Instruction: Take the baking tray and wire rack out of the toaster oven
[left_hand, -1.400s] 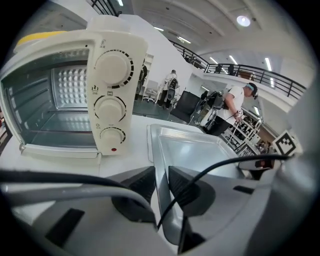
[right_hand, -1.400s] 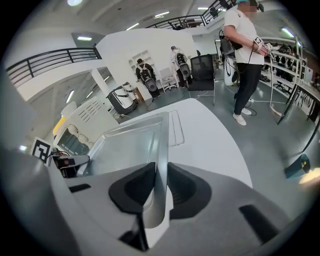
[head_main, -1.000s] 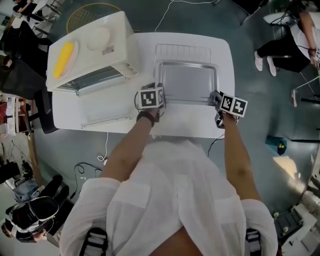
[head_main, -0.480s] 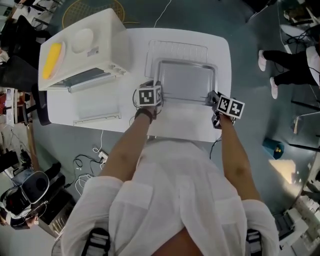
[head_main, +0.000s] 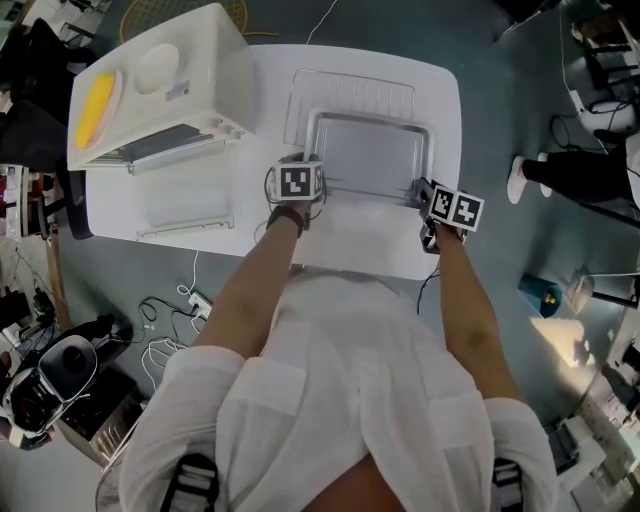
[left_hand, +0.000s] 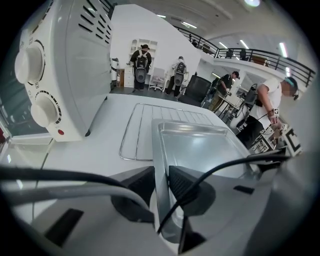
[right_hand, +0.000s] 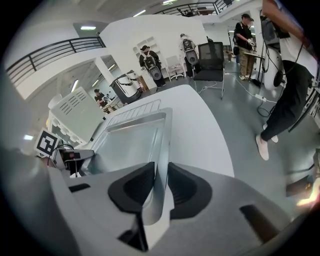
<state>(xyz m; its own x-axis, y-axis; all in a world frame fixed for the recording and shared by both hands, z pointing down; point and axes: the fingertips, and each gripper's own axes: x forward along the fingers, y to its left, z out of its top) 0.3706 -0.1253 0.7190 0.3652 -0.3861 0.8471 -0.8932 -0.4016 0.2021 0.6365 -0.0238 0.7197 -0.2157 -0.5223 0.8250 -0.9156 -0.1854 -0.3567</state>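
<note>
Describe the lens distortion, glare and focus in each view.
Head view: wide-angle bend curves the table's edges; light is even, with a soft sheen on the baking tray. Left gripper view: strong fisheye with black corners; the toaster oven bulges, and the tray's near rim is blurred. Right gripper view: same fisheye; the near rim blurs while the wire rack beyond stays legible.

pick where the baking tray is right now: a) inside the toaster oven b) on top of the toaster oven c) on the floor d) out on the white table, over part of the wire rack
d: the baking tray lies on the table, overlapping the wire rack, beside the toaster oven.
</note>
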